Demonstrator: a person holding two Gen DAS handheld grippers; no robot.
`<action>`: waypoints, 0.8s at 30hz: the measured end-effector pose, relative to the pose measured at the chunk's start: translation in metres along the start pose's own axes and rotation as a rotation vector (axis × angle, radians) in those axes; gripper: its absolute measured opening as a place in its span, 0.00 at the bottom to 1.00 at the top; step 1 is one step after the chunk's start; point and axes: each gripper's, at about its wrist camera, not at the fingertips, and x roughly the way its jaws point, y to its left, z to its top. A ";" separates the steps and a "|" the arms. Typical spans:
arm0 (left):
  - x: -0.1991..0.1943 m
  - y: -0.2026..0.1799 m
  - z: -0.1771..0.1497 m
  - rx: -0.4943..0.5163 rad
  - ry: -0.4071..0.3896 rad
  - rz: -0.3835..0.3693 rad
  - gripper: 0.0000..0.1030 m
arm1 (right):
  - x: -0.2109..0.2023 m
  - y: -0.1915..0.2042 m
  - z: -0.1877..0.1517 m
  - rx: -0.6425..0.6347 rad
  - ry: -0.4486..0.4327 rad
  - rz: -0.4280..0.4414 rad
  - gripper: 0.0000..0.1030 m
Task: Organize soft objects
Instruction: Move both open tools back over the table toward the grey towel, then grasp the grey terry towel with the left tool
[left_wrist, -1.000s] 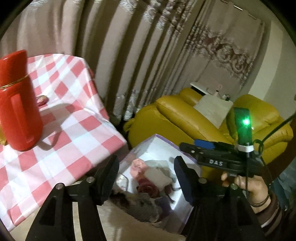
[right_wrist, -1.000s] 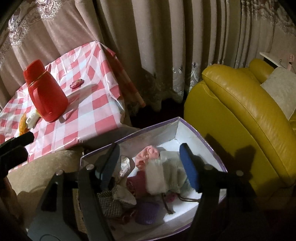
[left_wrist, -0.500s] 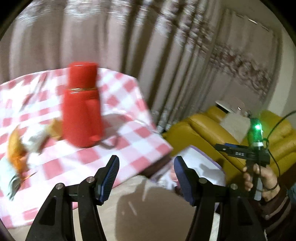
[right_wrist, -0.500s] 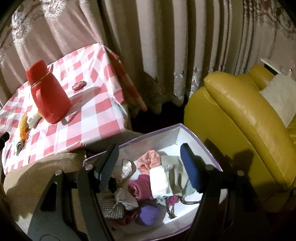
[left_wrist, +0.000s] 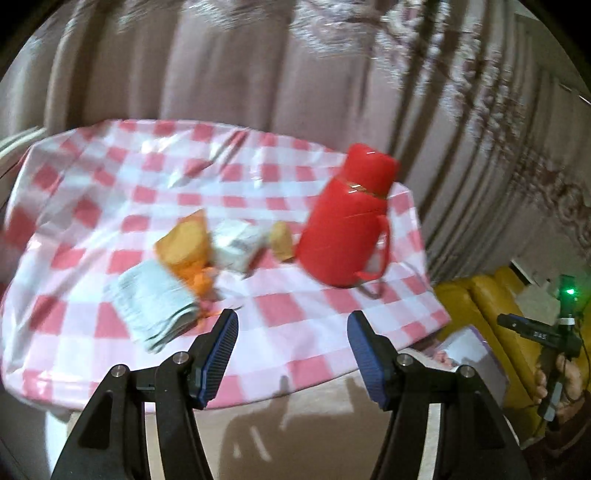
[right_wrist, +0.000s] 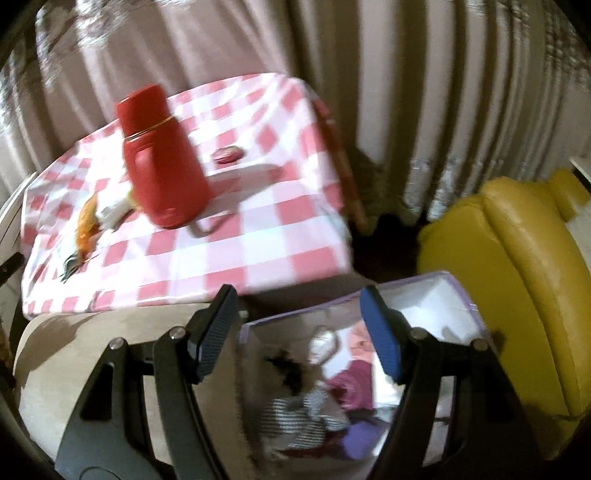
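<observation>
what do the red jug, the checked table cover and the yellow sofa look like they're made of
Red jug: probably hard plastic, smooth, with a moulded handle and soft highlights. Checked table cover: seemingly glossy vinyl, showing glare patches and stiff creases. Yellow sofa: leather or imitation, shiny with padded seams.

Glossy red plastic flask (left_wrist: 347, 221) on a shiny checked tablecloth (left_wrist: 110, 184); smooth, leather-like yellow sofa (right_wrist: 524, 266).

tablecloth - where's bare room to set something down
On the checked tablecloth, the far left stretch behind the folded cloth is bare, as is the near edge below the red flask. The middle, from cloth to flask, is crowded.
</observation>
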 end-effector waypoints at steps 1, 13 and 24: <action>0.000 0.009 -0.003 -0.018 0.013 0.019 0.60 | 0.002 0.007 0.001 -0.013 0.003 0.012 0.70; 0.024 0.075 -0.006 -0.248 0.118 0.146 0.60 | 0.042 0.126 0.023 -0.197 0.052 0.202 0.70; 0.081 0.130 0.021 -0.448 0.206 0.250 0.61 | 0.079 0.209 0.034 -0.307 0.094 0.294 0.70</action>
